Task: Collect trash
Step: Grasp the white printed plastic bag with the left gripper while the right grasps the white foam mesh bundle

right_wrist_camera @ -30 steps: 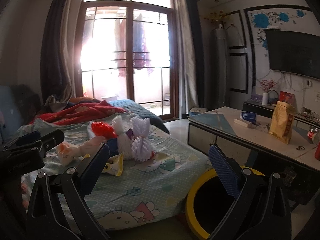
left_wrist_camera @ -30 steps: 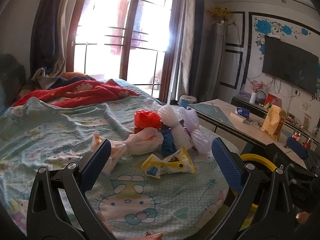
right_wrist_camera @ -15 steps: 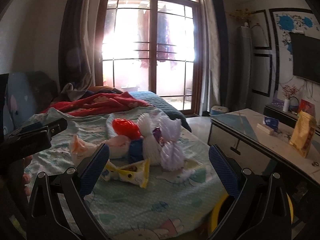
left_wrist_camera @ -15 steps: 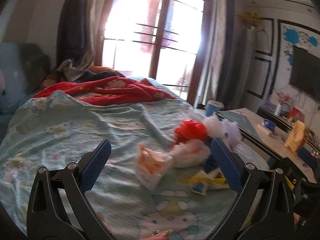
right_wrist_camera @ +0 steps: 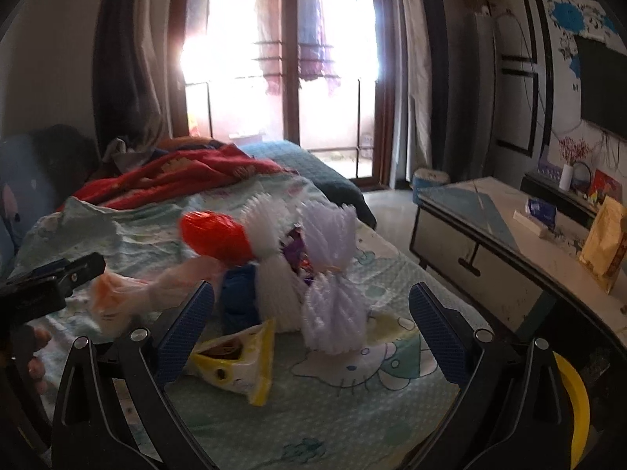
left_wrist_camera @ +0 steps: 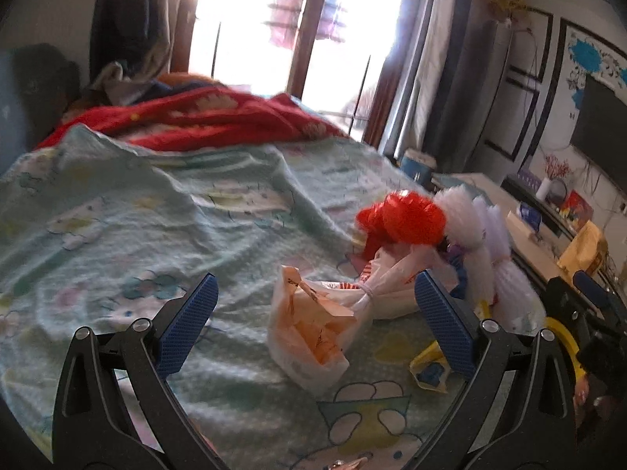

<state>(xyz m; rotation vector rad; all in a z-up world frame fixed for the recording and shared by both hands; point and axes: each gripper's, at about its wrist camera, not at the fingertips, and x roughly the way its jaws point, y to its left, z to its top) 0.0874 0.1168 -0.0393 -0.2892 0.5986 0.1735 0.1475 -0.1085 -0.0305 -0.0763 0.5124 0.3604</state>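
Note:
A heap of trash lies on the bed's green cartoon sheet (left_wrist_camera: 117, 235). In the left wrist view a white and orange plastic bag (left_wrist_camera: 309, 333) lies between my open left gripper's (left_wrist_camera: 317, 325) fingers, with a red foam net (left_wrist_camera: 403, 219), white foam nets (left_wrist_camera: 482, 243) and a yellow wrapper (left_wrist_camera: 429, 368) to the right. In the right wrist view my open, empty right gripper (right_wrist_camera: 311, 325) frames the yellow wrapper (right_wrist_camera: 239, 360), white foam nets (right_wrist_camera: 333, 305), a blue item (right_wrist_camera: 239, 297) and the red net (right_wrist_camera: 215, 235).
A red blanket (right_wrist_camera: 176, 172) lies at the bed's far end. A low table (right_wrist_camera: 509, 243) with a yellow bag (right_wrist_camera: 605, 246) stands to the right. A yellow-rimmed bin (right_wrist_camera: 576, 403) sits at the bed's right edge. The left gripper's body (right_wrist_camera: 47, 286) shows at left.
Both grippers have moved closer to the trash heap. The left view has swung left, bringing the white and orange bag between its fingers. Both grippers stay open.

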